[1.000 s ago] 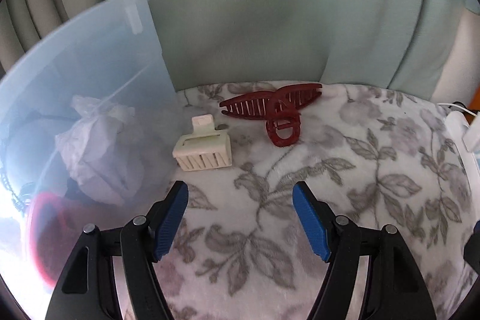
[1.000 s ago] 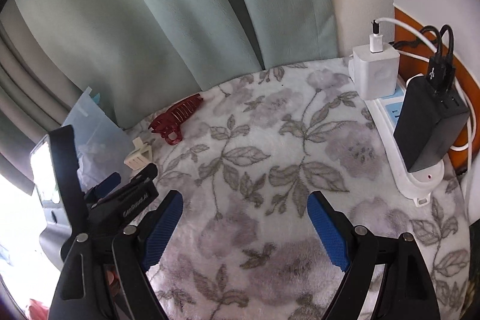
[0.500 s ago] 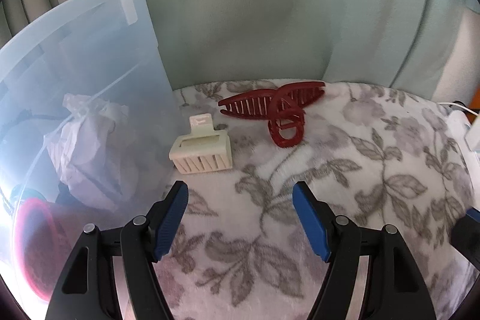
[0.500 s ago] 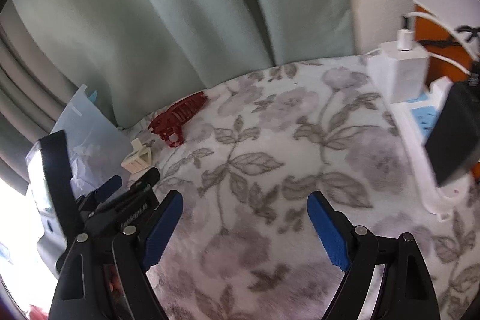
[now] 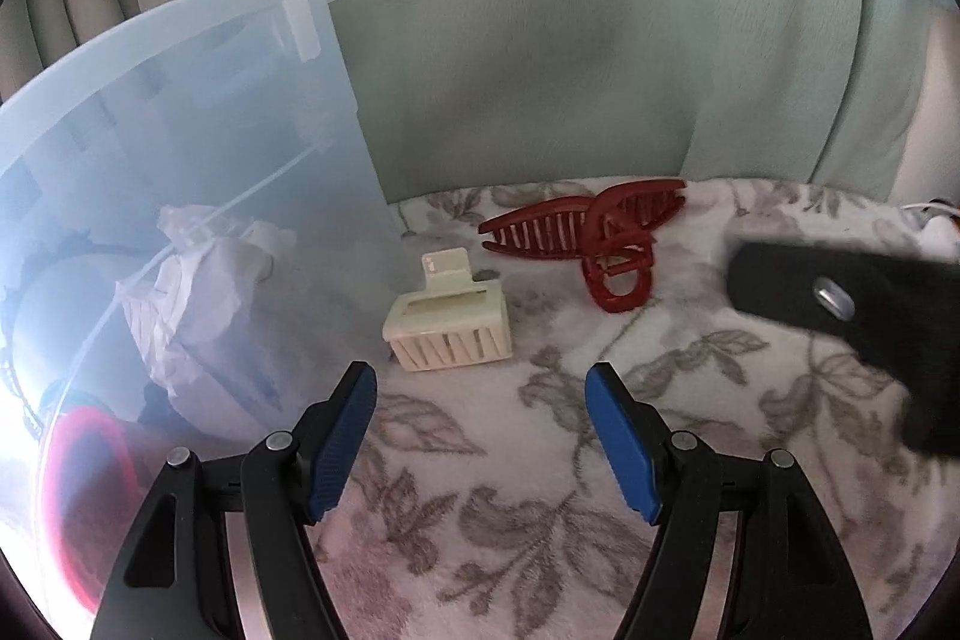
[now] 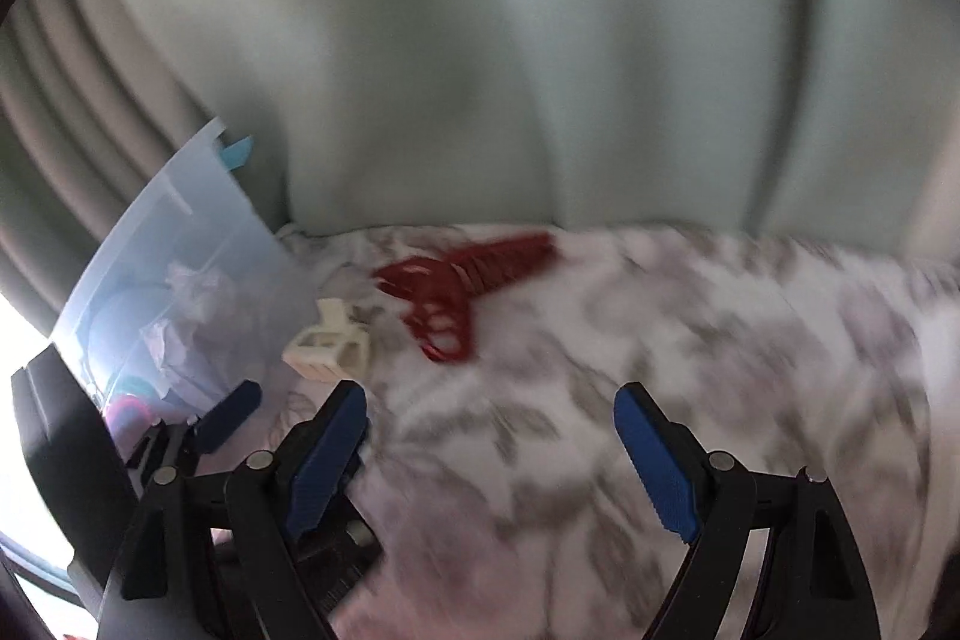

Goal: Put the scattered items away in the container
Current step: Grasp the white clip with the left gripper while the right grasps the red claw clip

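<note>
With both grippers' jaws wide and empty, left gripper (image 5: pixel 480 394) faces the cream clip (image 5: pixel 449 322) beside the bin (image 5: pixel 180 112): light, stiff plastic, likely slippery, so pinch its flat sides.

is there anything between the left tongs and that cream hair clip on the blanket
Nothing visible. The left tongs are open and the cream hair clip lies just ahead of them on bare floral blanket, beside the clear bin. The red claw clip lies farther back.
</note>
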`<state>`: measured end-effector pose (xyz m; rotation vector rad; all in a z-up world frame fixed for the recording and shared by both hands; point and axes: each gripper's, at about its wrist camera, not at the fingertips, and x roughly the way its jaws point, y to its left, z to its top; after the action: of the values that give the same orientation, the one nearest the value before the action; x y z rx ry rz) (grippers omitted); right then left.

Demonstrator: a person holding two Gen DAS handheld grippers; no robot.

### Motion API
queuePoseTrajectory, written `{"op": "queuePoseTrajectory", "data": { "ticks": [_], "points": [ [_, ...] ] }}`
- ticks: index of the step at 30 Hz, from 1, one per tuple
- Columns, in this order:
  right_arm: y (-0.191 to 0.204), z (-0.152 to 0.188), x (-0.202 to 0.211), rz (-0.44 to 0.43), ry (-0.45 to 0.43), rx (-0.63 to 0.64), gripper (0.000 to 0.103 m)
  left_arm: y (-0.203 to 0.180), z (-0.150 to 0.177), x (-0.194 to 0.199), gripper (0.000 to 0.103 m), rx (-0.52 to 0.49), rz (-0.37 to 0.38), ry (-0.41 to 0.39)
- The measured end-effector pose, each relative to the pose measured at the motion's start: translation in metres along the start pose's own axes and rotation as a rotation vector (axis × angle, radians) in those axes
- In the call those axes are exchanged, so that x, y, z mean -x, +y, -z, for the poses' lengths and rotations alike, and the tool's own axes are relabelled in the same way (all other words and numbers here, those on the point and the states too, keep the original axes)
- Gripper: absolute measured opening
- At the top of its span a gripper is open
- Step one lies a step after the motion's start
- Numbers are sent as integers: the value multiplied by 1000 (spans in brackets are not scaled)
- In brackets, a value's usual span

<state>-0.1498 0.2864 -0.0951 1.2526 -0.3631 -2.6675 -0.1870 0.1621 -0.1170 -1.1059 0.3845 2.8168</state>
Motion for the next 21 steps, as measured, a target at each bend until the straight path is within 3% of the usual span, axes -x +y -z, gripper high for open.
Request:
{"op": "queuePoseTrajectory", "data": {
  "ticks": [5, 10, 13, 14, 15, 21],
  "points": [
    [15, -29, -38, -12, 77, 94, 86, -1, 3, -1, 73, -5, -27, -8],
    [27, -41, -69, 11, 141, 148, 72, -2, 2, -5, 73, -12, -31, 1],
    [28, -41, -81, 18, 172, 159, 54, 0, 2, -6, 73, -10, -21, -1],
    [27, -41, -83, 23, 180, 155, 42, -1, 1, -7, 73, -11, -21, 1],
    [26, -41, -85, 27, 188, 150, 39, -1, 1, -8, 73, -12, -21, 4],
    [13, -34, -66, 55, 169, 146, 36, -5, -9, -21, 73, -7, -73, 30]
  ]
}}
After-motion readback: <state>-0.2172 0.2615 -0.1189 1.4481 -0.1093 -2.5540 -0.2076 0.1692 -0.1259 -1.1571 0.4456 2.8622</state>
